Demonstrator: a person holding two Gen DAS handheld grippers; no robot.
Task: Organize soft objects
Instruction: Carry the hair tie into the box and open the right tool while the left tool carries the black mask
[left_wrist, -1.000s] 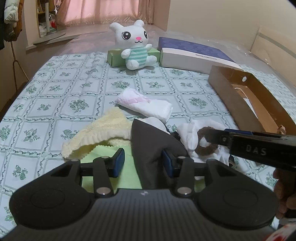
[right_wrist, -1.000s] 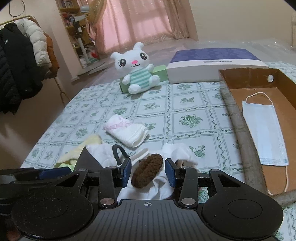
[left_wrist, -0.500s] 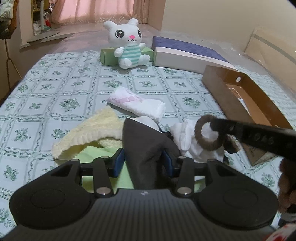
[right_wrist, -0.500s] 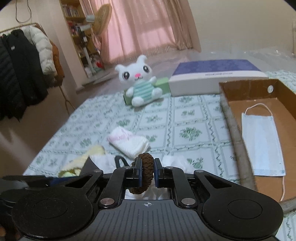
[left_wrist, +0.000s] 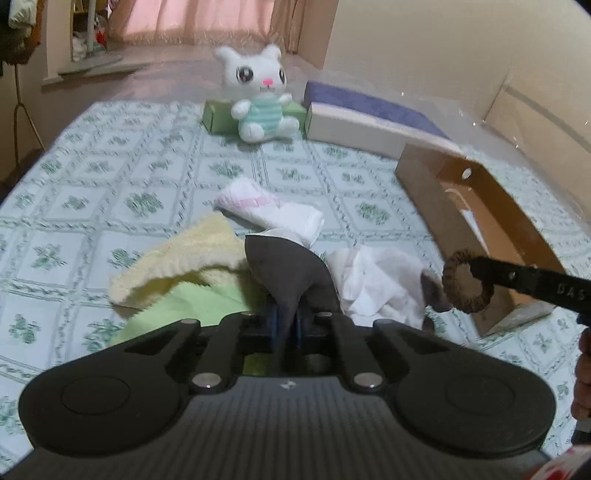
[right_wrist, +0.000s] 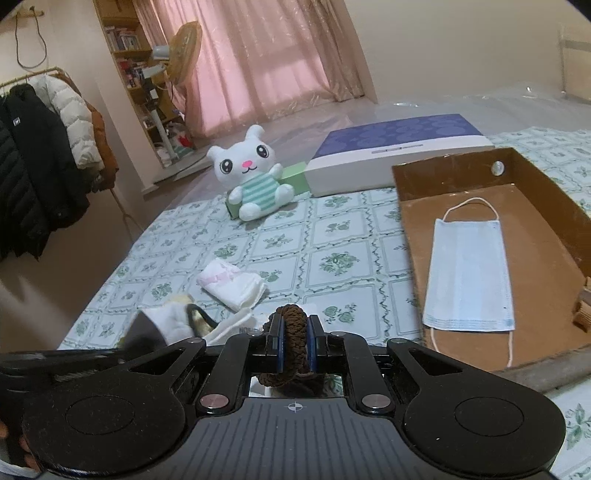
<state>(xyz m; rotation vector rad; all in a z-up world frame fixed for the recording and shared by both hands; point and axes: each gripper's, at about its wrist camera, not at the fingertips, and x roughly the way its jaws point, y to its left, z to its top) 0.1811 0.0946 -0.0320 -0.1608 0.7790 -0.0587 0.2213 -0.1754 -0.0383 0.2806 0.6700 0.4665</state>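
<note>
The right gripper (right_wrist: 293, 341), clamped on the brown hair tie (right_wrist: 291, 325), has the cardboard box (right_wrist: 546, 288) at two o'clock, nearer than the left gripper (left_wrist: 286, 325), which pinches grey cloth (left_wrist: 291, 273).

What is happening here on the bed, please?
A person is sorting soft things with two handheld grippers. The right gripper is shut on a brown hair tie, lifted near the cardboard box that holds a face mask. The left gripper pinches a dark grey cloth from the pile.

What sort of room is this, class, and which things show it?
Probably a bedroom: a clothes rack with jackets, pink curtains over a window, and a plush bunny on a floral-patterned sheet.
</note>
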